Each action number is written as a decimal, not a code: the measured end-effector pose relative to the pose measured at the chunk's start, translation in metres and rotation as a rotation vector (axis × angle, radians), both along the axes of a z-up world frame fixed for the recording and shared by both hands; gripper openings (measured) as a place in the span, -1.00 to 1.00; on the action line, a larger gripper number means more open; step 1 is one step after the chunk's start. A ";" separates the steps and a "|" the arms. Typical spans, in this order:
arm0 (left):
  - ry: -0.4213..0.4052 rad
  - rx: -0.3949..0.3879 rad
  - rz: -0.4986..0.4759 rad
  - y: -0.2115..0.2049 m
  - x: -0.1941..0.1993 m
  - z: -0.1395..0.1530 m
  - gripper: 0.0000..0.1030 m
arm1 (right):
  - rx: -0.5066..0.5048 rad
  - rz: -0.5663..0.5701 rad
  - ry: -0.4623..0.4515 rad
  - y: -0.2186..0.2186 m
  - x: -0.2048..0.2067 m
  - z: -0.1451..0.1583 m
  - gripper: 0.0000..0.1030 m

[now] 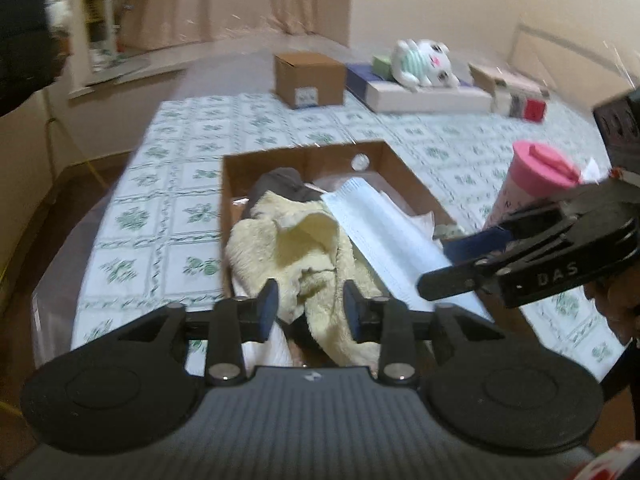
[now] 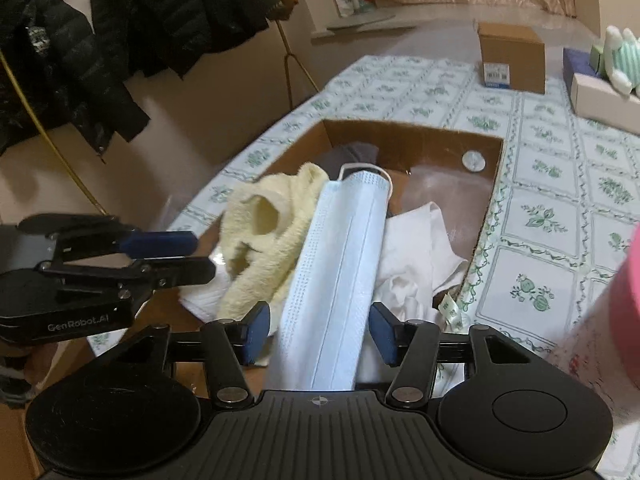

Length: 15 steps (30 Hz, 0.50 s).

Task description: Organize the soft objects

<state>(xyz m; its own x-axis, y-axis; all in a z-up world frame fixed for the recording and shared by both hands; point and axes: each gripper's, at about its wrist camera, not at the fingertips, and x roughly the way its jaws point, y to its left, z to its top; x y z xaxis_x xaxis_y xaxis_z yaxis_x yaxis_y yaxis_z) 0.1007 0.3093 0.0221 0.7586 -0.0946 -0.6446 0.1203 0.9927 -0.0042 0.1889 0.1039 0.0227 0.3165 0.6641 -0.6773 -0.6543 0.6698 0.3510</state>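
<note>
An open cardboard box (image 1: 400, 168) on the table holds a cream fleece cloth (image 1: 296, 248), a dark garment (image 1: 280, 186), a white cloth (image 2: 416, 248) and a pale blue face mask (image 2: 340, 248) lying lengthwise on top. My right gripper (image 2: 320, 334) is open; the mask runs between its jaws with a gap on each side. My left gripper (image 1: 312, 308) hovers open over the near end of the fleece. In the right wrist view the left gripper (image 2: 204, 254) stops just short of the fleece (image 2: 264, 232). The right gripper (image 1: 440, 284) shows side-on over the mask (image 1: 384, 232).
A pink lidded cup (image 1: 536, 176) stands right of the box. At the back of the green-patterned tablecloth (image 1: 180, 216) are a small closed carton (image 1: 308, 76), flat boxes and a white plush toy (image 1: 424, 62). Black jackets (image 2: 60, 60) hang off the table's left side.
</note>
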 end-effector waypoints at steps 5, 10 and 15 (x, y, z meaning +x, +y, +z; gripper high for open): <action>-0.068 -0.067 0.114 -0.003 -0.033 0.011 0.24 | 0.055 -0.024 -0.007 -0.024 -0.023 0.014 0.41; -0.132 -0.115 0.208 -0.012 -0.061 0.017 0.60 | 0.113 -0.071 0.001 -0.053 -0.045 0.024 0.48; -0.148 -0.142 0.241 -0.028 -0.084 0.019 0.65 | 0.116 -0.121 -0.014 -0.076 -0.067 0.032 0.48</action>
<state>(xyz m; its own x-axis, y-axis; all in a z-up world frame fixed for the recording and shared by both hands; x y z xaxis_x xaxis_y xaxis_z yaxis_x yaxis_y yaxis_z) 0.0164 0.2812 0.0410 0.8545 0.0185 -0.5191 -0.1090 0.9835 -0.1445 0.1219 0.0275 0.0545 0.4077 0.6940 -0.5934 -0.5769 0.6996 0.4217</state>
